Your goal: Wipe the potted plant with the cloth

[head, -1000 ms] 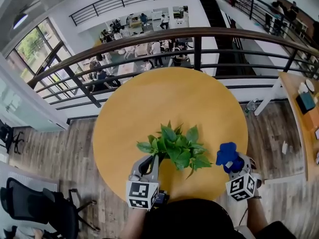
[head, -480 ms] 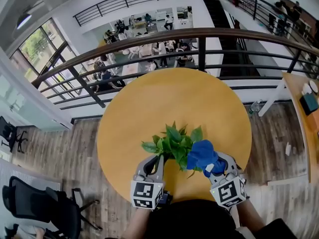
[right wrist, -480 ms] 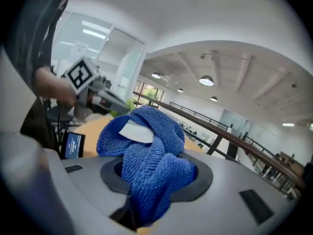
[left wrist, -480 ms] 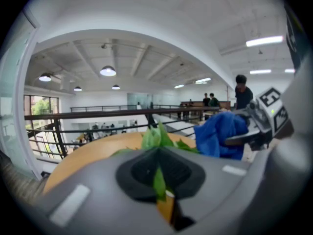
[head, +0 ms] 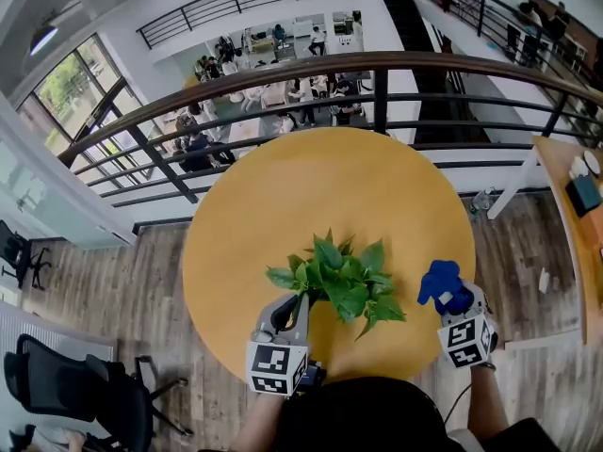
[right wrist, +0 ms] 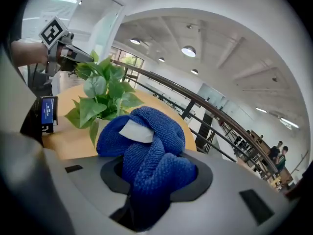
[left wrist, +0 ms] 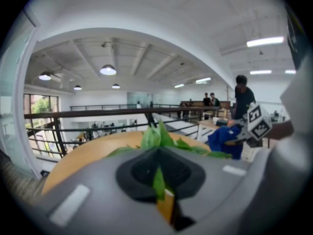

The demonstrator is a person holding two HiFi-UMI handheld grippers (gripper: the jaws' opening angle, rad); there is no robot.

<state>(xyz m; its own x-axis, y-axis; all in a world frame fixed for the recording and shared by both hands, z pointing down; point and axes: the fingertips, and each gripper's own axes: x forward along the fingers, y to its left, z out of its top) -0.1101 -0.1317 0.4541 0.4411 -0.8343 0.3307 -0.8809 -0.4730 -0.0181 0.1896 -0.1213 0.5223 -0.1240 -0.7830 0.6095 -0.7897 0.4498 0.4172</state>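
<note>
Found the potted plant [head: 337, 281] upright on the near half of the round wooden surface [head: 320, 186], between the 2 hand-held grippers. Pinched 1 leaf [left wrist: 158, 182] at the plant's left side in the left hand-held gripper [head: 298, 299], jaws clenched together on it. From the left gripper view, saw that leaf running down through the closed pads, with more foliage fanned out just beyond.

Grasped the blue cloth [head: 440, 283] in the right hand-held gripper [head: 452, 301], jaws clamped on the bunched terry fabric. Showed a white tag [right wrist: 137, 131] on top of the bundle. Held the cloth near the surface's right rim, to the right of the plant and apart from its leaves. From the right gripper view, looked past the cloth to the plant and to the left hand-held gripper at its far side.

Noted a small dark device with a blue screen [right wrist: 48, 112] standing on the surface beside the plant. Beyond the surface, noted a dark railing [head: 377, 73] with people on the floor below, and a black chair [head: 66, 389] on the wood floor at the lower left.
</note>
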